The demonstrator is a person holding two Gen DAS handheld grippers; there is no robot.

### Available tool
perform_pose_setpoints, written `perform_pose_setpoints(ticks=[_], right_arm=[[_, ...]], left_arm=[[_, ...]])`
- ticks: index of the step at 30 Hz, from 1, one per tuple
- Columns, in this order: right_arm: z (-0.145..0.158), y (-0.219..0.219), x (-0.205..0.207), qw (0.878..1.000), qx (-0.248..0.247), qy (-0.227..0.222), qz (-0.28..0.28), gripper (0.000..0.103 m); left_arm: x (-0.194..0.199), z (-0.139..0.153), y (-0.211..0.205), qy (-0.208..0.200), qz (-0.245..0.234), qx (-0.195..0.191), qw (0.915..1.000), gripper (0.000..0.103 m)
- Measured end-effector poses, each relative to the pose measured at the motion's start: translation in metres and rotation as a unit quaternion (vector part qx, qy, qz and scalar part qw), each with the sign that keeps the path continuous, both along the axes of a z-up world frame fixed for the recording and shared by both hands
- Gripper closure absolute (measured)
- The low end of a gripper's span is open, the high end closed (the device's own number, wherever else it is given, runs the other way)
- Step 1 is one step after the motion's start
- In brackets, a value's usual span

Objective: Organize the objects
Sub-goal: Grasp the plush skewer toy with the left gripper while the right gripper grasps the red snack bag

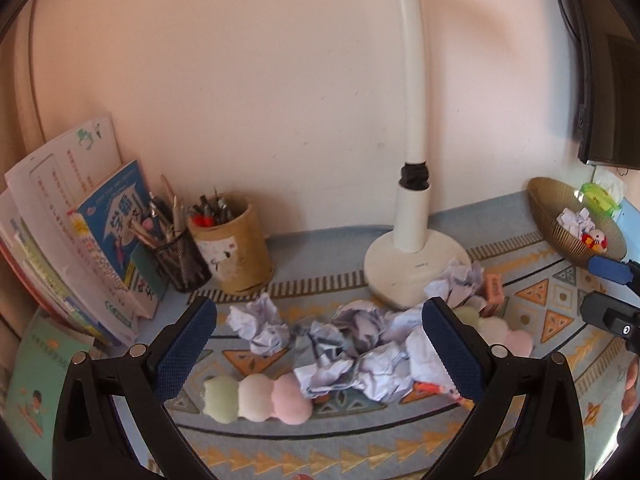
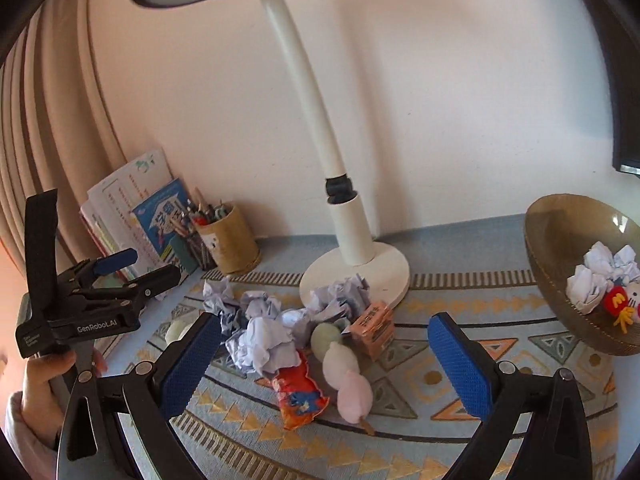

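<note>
Both grippers hover above the counter (image 1: 328, 256), which carries a blue patterned mat with orange triangles. The left gripper (image 1: 320, 344) has its blue-padded fingers (image 1: 186, 350) spread wide and grasps nothing. The right gripper (image 2: 326, 364) is likewise released and empty.

The task's things lie in a loose heap at the middle of the counter, just in front of the white desk lamp base (image 2: 356, 276): several crumpled white paper balls (image 1: 360, 348), two plush skewers of green, white and pink dumplings (image 2: 340, 364), a small pink carton (image 2: 374, 330) and a flattened orange snack packet (image 2: 298, 394). One plush skewer (image 1: 256, 398) lies apart, nearer the front edge. A ribbed brown-gold glass bowl (image 2: 560, 240) at the right edge already holds paper balls and a small red-and-white plush toy (image 2: 624, 304), so it is probably the collecting point for part of the clutter.

Recommended procedure: select one item on the outer side of the heap, so neighbouring paper is not dragged along. Lower the open fingers to either side of it, close on the thickest part, lift clear, then release over the bowl. Paper balls compress readily; close fully. Avoid striking the lamp base.

At the rear left corner, leaning books (image 1: 80, 232), a black mesh pen holder (image 1: 182, 264) and a tan cylindrical pen pot (image 1: 236, 248) stand against a plain white wall. A beige curtain hangs at the left.
</note>
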State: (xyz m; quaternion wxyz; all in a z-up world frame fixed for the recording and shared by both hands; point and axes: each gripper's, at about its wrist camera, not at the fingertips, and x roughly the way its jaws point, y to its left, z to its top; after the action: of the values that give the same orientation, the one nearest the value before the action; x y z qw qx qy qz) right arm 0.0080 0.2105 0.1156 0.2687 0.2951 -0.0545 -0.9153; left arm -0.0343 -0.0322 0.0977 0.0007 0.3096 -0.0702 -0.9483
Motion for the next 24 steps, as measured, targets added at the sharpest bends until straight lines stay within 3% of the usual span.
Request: perform_pose_setpoints(ticks=[4,11,20,24], right_arm=[[-0.03,-0.034,0.008,0.998,0.044,-0.01,0.04,0.0],[-0.078,-0.064,0.006,0.99,0.111,-0.042,0.071,0.0],[-0.111,-0.085,-0.013,0.981,0.15,-0.073,0.1,0.0],[-0.122,-0.091,-0.022,0.975,0.169,-0.098,0.103,0.0]], left_arm=[[0.005,-0.046,-0.05,-0.04,0.033,0.013,0.9986,0.0],[0.0,-0.104,-0.116,-0.091,0.074,0.095,0.9885,0.0],[-0.023,-0.121,-0.128,-0.102,0.07,0.143,0.9819,0.0],[-0.028,-0.125,-0.136,-0.108,0.064,0.2,0.9718,0.001]])
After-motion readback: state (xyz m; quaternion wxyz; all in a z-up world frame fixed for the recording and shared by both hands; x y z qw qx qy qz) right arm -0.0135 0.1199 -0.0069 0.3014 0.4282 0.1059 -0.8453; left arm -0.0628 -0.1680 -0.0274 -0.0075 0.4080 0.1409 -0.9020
